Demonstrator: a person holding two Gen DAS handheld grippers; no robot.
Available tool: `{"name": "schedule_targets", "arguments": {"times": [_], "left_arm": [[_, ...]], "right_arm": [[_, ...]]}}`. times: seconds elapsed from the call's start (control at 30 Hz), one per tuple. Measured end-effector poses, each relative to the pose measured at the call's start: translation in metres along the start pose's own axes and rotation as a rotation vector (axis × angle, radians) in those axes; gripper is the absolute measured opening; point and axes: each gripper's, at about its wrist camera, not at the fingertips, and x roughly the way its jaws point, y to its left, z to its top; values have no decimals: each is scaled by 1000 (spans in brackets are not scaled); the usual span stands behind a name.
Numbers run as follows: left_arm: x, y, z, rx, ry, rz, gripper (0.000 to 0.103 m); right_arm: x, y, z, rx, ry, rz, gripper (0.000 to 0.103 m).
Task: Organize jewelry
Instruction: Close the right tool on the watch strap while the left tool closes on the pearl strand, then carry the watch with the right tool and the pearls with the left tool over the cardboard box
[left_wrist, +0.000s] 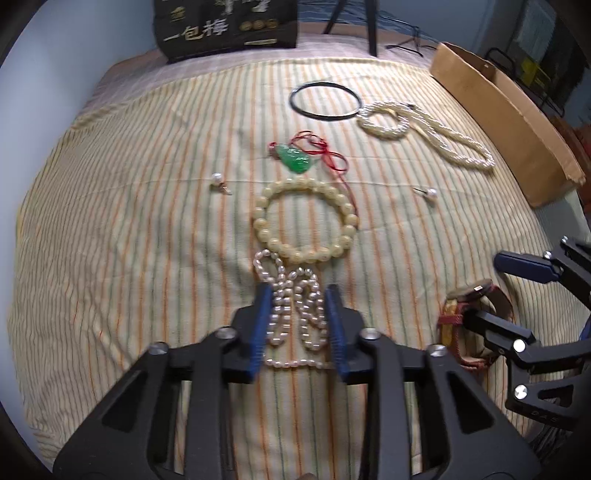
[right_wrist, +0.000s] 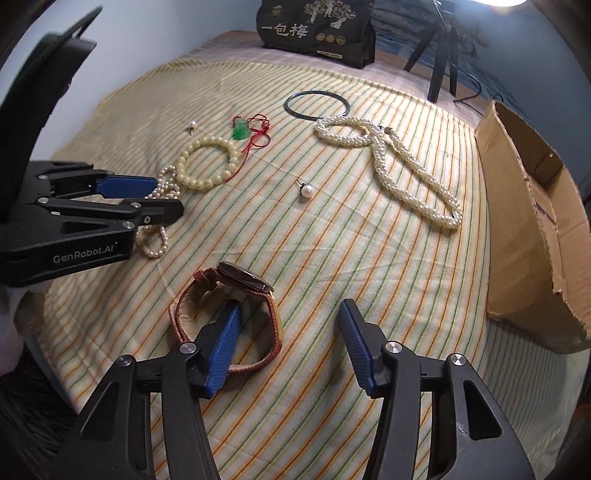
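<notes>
My left gripper (left_wrist: 298, 295) is open, its blue pads on either side of a small pink pearl strand (left_wrist: 295, 310) lying on the striped cloth (left_wrist: 129, 258). A cream bead bracelet (left_wrist: 304, 219) lies just beyond it, then a green jade pendant on red cord (left_wrist: 294, 158). My right gripper (right_wrist: 290, 308) is open; its left finger (right_wrist: 225, 339) reaches into the loop of a red-strapped watch (right_wrist: 243, 282). A thick pearl necklace (right_wrist: 388, 162), a black bangle (right_wrist: 317, 104) and two pearl studs (right_wrist: 306, 191) (right_wrist: 192, 124) lie farther off.
A cardboard box (right_wrist: 535, 229) stands open at the right edge of the cloth. A black snack bag (right_wrist: 317, 27) and a tripod (right_wrist: 441, 55) stand at the back. The left gripper also shows in the right wrist view (right_wrist: 159, 195).
</notes>
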Motion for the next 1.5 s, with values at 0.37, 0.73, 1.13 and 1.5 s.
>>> {"name": "schedule_targets", "arguments": {"times": [0.37,0.73,1.13,1.5], "left_arm": [[-7,16,-4,-84,-10,-61,6],[-31,32,-4,-154,-73,-102,2],[-75,47,4,-217,-188,-163,2],[-111,33,23,-216,-272,-224,2]], "right_arm": [[-2,-1,0,2,-17,1,9],[-22,-13,-3,46,-64,23,7],[-47,-30,2,100,-140,11,7],[-79,-59,10,153,-217,-24,7]]}}
